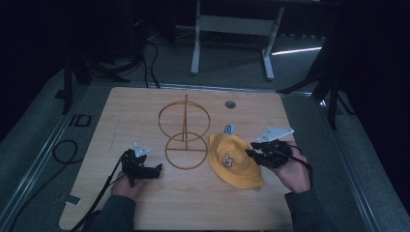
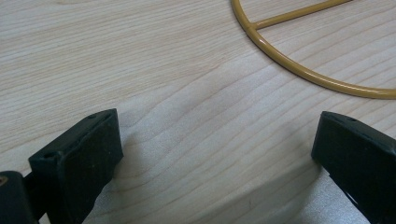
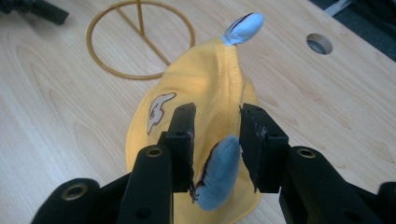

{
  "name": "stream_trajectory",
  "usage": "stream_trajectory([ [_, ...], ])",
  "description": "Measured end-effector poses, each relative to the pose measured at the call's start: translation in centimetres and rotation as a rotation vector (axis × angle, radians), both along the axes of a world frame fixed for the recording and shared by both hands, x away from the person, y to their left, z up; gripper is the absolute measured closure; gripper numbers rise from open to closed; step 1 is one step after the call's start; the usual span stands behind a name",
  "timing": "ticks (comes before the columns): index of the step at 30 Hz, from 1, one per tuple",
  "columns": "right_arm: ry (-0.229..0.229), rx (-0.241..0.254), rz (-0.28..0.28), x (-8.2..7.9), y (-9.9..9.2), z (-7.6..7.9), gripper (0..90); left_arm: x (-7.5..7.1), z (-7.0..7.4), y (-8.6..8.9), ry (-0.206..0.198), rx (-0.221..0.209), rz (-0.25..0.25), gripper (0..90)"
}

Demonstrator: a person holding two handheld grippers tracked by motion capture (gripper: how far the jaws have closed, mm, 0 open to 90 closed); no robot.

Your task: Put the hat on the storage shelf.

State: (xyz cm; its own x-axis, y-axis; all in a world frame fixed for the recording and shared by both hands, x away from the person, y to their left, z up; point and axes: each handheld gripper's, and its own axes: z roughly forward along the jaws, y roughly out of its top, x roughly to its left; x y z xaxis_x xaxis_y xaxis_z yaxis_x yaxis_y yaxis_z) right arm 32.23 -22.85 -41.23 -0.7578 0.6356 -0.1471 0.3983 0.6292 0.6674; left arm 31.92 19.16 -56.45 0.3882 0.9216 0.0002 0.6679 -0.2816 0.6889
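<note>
A yellow child's hat with a white animal patch and two light-blue ears lies flat on the wooden table, right of a gold wire stand. My right gripper points at the hat's right edge, its jaws parted on either side of the near blue ear, which lies loosely between them; the pads do not pinch it. The far ear sticks up beyond the crown. My left gripper rests low over bare wood, its jaws wide apart and empty, just left of the stand's base ring.
The stand has a flat base ring and an upright ring on a thin post. A round cable hole sits in the table's far side. Cables trail off the table's left edge. A grey frame stands on the floor beyond.
</note>
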Motion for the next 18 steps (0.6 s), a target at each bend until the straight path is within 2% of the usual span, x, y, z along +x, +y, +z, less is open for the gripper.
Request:
stream_trajectory([
  [1, 0.012, -0.028, 0.012, 0.3, 0.4, 0.2, 64.3, 0.0, 0.0, 0.0, 0.000, 0.000, 0.000, 1.9],
  [16, 0.054, -0.144, 0.065, 2.4, 2.3, 0.8, 59.8, 0.0, 0.0, 0.0, 0.000, -0.001, 0.000, 1.9],
  [18, 0.078, -0.160, 0.074, 2.9, 2.6, 0.8, 58.9, 0.0, 0.0, 0.0, -0.002, -0.001, 0.001, 1.9],
])
